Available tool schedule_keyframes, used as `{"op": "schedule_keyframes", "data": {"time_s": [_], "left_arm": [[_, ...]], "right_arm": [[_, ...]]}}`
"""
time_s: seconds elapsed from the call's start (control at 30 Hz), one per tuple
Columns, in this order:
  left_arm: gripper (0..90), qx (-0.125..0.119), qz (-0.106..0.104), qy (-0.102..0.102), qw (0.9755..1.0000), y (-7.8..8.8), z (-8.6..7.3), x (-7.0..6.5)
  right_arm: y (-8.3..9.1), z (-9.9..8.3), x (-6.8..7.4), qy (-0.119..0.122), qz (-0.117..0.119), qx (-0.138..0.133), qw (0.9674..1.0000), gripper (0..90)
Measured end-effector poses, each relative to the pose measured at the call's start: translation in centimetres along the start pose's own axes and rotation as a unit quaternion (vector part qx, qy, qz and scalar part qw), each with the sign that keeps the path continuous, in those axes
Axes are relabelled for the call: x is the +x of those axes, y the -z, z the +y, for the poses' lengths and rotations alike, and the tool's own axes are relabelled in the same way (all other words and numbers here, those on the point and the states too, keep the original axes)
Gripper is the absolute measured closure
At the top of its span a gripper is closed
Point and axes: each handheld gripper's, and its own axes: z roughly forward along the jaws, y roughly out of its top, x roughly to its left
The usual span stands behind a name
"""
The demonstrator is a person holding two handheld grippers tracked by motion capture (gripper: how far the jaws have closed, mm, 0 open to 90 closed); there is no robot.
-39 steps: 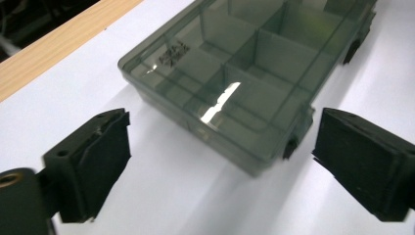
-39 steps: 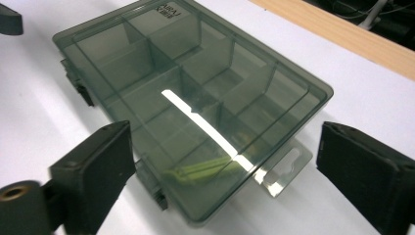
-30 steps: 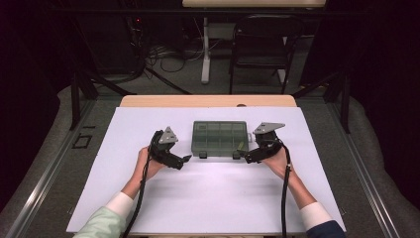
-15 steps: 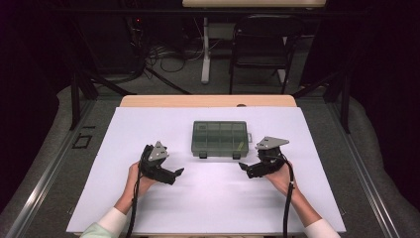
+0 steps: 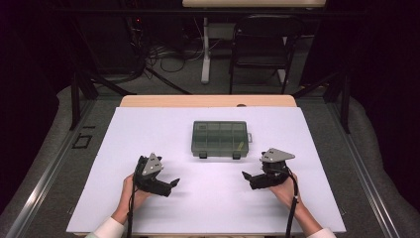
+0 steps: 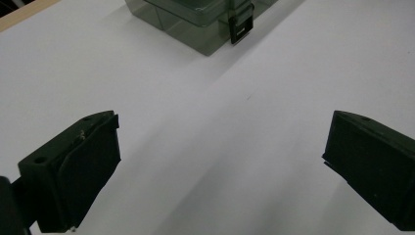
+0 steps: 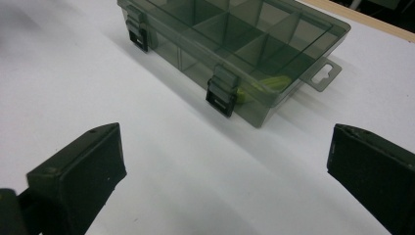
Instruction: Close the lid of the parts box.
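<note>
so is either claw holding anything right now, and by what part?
Nothing held. Left claw and right claw are both open, apart from the organizer box.

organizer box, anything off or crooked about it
Nothing stands out. The organizer box sits square and closed on the white table, both latches down, a yellow item inside one compartment. Both claws, left and right, are open and apart from it.

Bench [image 5: 148, 129] w/ a white top, a strip of pale wood along its far edge [image 5: 208, 101]. Grey carpet floor [image 5: 163, 87] round it; room behind is dark, near black at both sides. Black chair [image 5: 260, 47] stands beyond the bench, right of a white table leg [image 5: 205, 49]. Loose cables [image 5: 163, 52] lie on the floor at back left. Black frame struts [image 5: 81, 84] slant at both sides.
</note>
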Motion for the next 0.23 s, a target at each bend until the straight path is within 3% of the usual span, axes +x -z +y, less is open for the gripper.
{"op": "schedule_keyframes", "data": {"time_s": [0.23], "left_arm": [[0.0, 0.003, 0.003, 0.002, 1.0, 0.43, -0.81, -0.32]], "right_arm": [[0.56, -0.98, 0.46, 0.004, -0.009, 0.001, 1.0, 0.0]]}}
